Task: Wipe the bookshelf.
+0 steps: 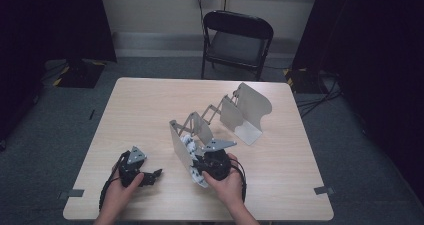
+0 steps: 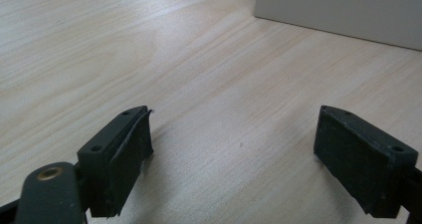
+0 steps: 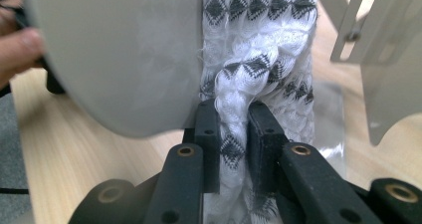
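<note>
Right now my right gripper (image 3: 234,129) is clamped on a white knitted cloth with black diamonds (image 3: 259,45), pinched directly between its jaws. Its length runs straight ahead of the gripper, alongside the near grey metal plate (image 3: 119,55) of an expanding metal rack (image 1: 220,117), which stands just to the gripper's left. My left gripper (image 1: 150,176) rests on the wooden table (image 2: 199,59), jaws wide apart and empty, well clear of the cloth.

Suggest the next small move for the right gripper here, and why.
Probably ease the white patterned cloth further down beside the metal rack's end panel, then release. The right gripper is shut on a fold of it right beside that panel, while the left gripper rests open on the table.
</note>
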Tool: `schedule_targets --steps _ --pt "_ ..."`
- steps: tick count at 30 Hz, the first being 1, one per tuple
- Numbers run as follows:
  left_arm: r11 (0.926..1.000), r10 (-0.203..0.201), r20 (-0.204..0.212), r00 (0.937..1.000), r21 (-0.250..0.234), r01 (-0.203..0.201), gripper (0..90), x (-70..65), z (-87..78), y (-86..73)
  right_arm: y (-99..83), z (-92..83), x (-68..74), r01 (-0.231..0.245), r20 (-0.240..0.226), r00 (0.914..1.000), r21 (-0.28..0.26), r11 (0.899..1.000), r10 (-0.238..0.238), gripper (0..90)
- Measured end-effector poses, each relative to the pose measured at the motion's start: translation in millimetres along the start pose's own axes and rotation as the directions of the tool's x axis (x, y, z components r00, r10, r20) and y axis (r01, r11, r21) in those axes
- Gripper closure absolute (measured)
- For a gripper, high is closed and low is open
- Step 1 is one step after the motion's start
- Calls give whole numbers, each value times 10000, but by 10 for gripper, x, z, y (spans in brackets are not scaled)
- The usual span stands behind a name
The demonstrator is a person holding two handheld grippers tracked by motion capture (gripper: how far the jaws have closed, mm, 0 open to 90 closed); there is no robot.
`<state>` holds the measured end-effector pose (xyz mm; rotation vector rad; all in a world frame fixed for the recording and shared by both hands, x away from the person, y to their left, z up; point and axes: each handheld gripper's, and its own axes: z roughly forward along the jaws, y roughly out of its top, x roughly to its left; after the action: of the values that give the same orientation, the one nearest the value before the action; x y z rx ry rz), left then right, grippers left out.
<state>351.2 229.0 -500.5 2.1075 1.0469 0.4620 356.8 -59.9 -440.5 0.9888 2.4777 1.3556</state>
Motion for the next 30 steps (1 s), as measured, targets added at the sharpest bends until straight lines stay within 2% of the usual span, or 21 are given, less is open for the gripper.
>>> schedule_targets --steps 5,12,19,25,27,30 --pt "10000 -1 -1 10000 -1 1 147 0 0 0 -90 88 -31 -122 34 9999 224 9997 121 782" --pt "10000 -1 1 10000 1 1 147 0 0 0 -170 146 -59 -28 140 9999 539 9985 21 780" --pt "10000 1 -1 10000 0 -1 147 0 0 0 -214 193 -49 171 232 9996 708 9973 -188 777" --pt "10000 -3 8 10000 -7 3 147 0 1 0 -241 223 -55 137 258 9995 825 9965 -159 777" --pt "10000 -5 9 10000 -7 5 147 0 1 0 -258 234 -55 -16 191 9998 789 9969 1 777" --pt "10000 -2 1 10000 -3 2 147 0 0 0 -263 241 -53 97 243 9996 872 9961 -118 777"
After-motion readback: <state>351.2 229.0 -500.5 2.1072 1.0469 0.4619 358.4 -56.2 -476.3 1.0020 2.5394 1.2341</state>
